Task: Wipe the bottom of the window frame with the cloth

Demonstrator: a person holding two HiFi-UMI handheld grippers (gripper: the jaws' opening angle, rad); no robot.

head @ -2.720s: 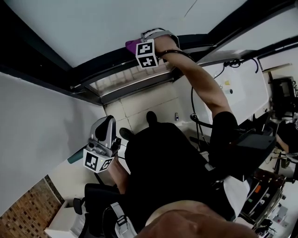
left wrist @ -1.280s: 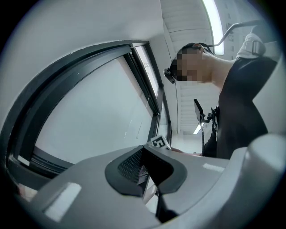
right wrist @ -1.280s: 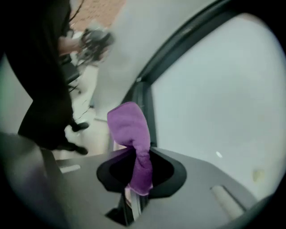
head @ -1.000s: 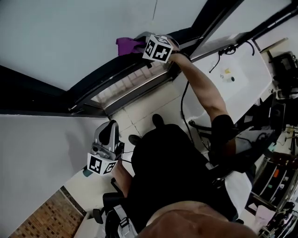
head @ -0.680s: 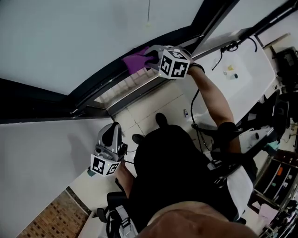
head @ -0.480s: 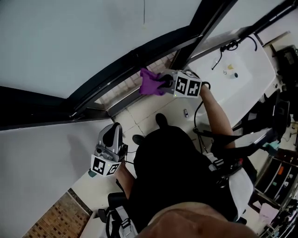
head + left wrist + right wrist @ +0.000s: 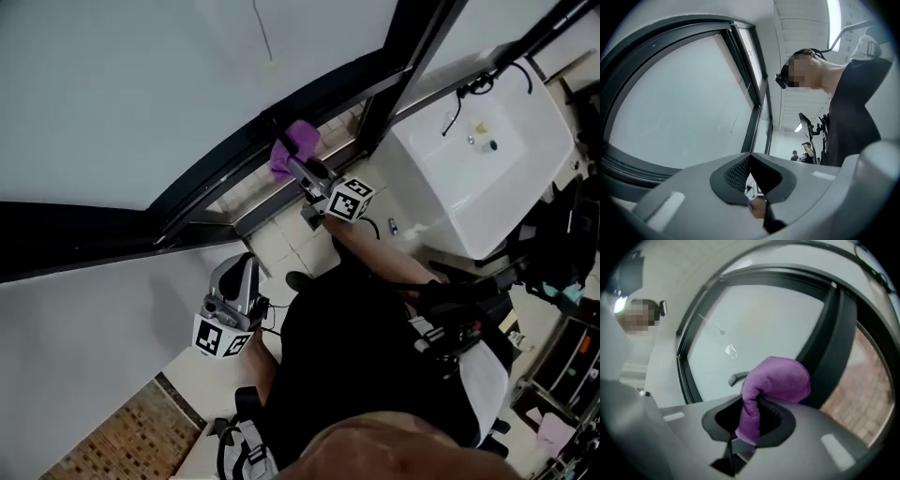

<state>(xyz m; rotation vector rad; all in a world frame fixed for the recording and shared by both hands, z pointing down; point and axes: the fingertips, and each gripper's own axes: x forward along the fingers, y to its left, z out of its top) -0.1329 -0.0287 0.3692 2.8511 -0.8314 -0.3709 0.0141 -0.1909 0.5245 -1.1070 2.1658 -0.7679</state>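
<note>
While the right gripper (image 7: 298, 169) reaches up to the lower rail of the dark window frame (image 7: 214, 180), its fingers (image 7: 774, 417) are pinching a purple cloth (image 7: 294, 146). The right gripper view shows the cloth (image 7: 777, 377) caught by one end between the pads, with the rest bunched into a rounded wad above the right gripper (image 7: 751, 420). That wad lies in front of the glass and one dark bar of the window frame (image 7: 830, 345). From the head view the cloth sits right at the frame's lower rail, just left of its upright bar, but whether it actually touches the rail cannot be told. The left gripper (image 7: 241, 274) hangs well below the window frame, close to the person's body, pointing up towards the glass. In the left gripper view its fingers (image 7: 737, 171) are pressed together with nothing between them, and the window frame (image 7: 751, 124) rises beyond the left gripper (image 7: 750, 172).
</note>
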